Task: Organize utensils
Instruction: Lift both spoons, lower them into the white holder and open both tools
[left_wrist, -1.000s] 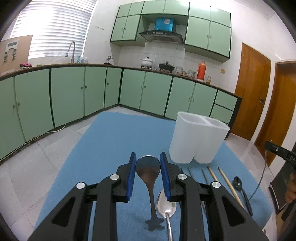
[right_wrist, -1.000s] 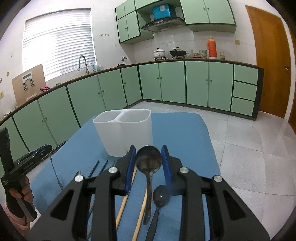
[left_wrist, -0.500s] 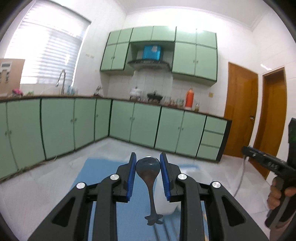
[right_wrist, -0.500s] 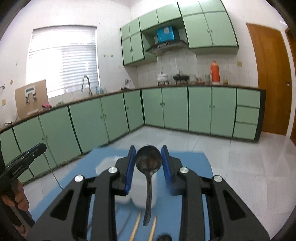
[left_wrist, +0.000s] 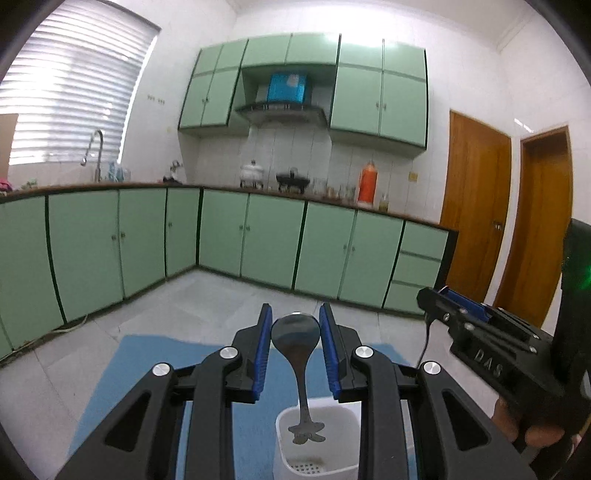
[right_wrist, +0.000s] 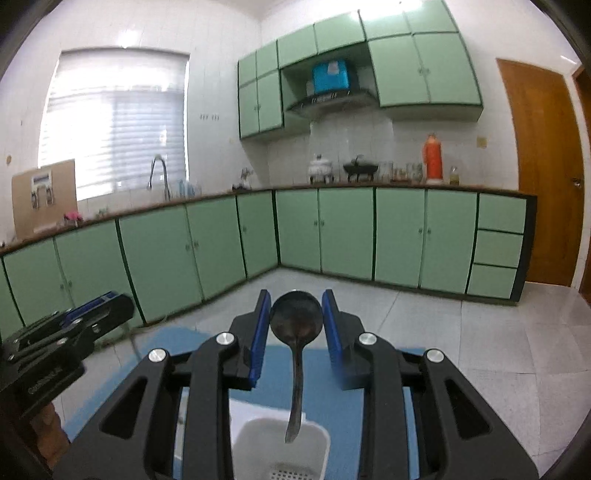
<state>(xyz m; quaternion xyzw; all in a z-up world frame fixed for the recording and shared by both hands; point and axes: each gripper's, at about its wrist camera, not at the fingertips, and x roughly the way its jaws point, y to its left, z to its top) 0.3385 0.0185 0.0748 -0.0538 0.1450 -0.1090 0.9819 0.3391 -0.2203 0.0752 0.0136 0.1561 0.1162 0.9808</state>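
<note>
My left gripper (left_wrist: 295, 328) is shut on the bowl of a steel spoon (left_wrist: 297, 345). Its handle hangs down over an open compartment of the white utensil holder (left_wrist: 317, 459). My right gripper (right_wrist: 296, 317) is shut on the bowl of a dark spoon (right_wrist: 295, 325). Its handle hangs down above a compartment of the same white holder (right_wrist: 280, 448). The right gripper also shows in the left wrist view (left_wrist: 480, 339), and the left one in the right wrist view (right_wrist: 66, 336). Both spoon handles are above the holder's rim.
The holder stands on a blue mat (left_wrist: 122, 373) on the table. Green kitchen cabinets (left_wrist: 258, 240) run along the far walls. Two wooden doors (left_wrist: 476, 210) are at the right. The other utensils on the mat are hidden below the grippers.
Both grippers have risen from the mat with their spoons and moved over the white holder. The loose utensils on the mat have dropped out of view.
</note>
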